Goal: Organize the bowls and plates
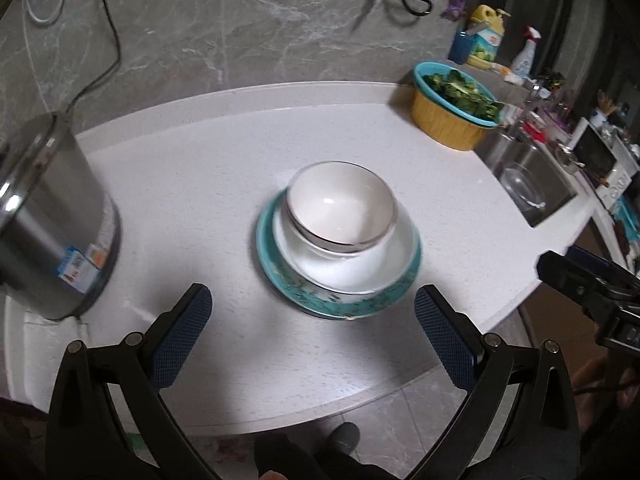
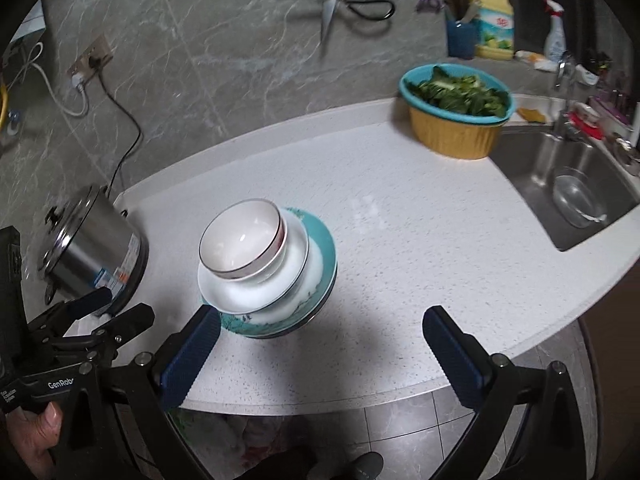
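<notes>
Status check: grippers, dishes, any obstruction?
Left gripper open, empty. Right gripper open, empty. Bowls stacked on teal plate. Steel pot beside, apart.

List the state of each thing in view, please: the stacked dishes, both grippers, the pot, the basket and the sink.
Small bowl: empty, top of the stack.
White bowl: under it, on the teal plate.
Left gripper: open, empty.
Right gripper: open, empty.
Steel pot: lid on.
Basket: holds greens.
Sink: holds a clear bowl.

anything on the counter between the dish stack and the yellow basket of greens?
Nothing. In the right wrist view the white countertop runs bare from the dish stack to the yellow basket; the left wrist view shows the same empty stretch.
</notes>
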The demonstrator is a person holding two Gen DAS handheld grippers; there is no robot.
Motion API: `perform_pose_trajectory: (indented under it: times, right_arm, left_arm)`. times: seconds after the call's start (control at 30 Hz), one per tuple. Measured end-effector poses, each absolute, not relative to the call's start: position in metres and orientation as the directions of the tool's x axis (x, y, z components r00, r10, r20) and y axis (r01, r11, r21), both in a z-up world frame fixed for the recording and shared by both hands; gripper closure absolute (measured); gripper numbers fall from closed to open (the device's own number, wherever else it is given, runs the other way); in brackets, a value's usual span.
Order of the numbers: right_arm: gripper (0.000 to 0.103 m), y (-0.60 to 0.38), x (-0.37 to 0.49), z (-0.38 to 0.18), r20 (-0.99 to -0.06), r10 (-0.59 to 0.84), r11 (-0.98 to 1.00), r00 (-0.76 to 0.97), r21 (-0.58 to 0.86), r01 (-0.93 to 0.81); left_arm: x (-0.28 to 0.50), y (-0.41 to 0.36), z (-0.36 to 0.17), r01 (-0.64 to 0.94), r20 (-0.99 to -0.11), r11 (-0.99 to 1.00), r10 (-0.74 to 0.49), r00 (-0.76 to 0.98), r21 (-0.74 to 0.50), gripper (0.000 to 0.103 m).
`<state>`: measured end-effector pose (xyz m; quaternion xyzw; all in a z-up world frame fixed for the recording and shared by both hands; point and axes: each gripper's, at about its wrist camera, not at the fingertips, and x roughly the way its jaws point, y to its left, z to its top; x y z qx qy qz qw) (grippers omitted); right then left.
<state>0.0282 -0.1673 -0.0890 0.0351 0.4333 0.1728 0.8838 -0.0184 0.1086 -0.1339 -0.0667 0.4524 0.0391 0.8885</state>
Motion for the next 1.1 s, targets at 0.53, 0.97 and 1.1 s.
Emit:
perform_pose_trajectory:
  times: [0.53,0.97,1.1]
  right_arm:
    - [0.0,-0.092,0.004,-0.073,-0.758,0.131,0.989,0.639,0.143,-0.032]
    - [0.0,-0.082,-0.005,-0.053,-0.74,0.049,0.995,0.671,0.096,0.034]
    - [0.0,-0.087,0.0,-0.048,-0.73,0.046,0.995,0.682,0.091,0.03]
  left_arm:
    - [-0.006,0.188,-0.106,0.044,-0.789,0.998,-0.066,0.611,-0.05,0.0]
    - [0.013,0.219,-0.092,0.074,-0.764,0.957,-0.268,0.587,-0.279,0.0]
    - [0.017,0.205,-0.088,0.107,-0.749,0.941,-0.321,0.579,-0.321,0.0]
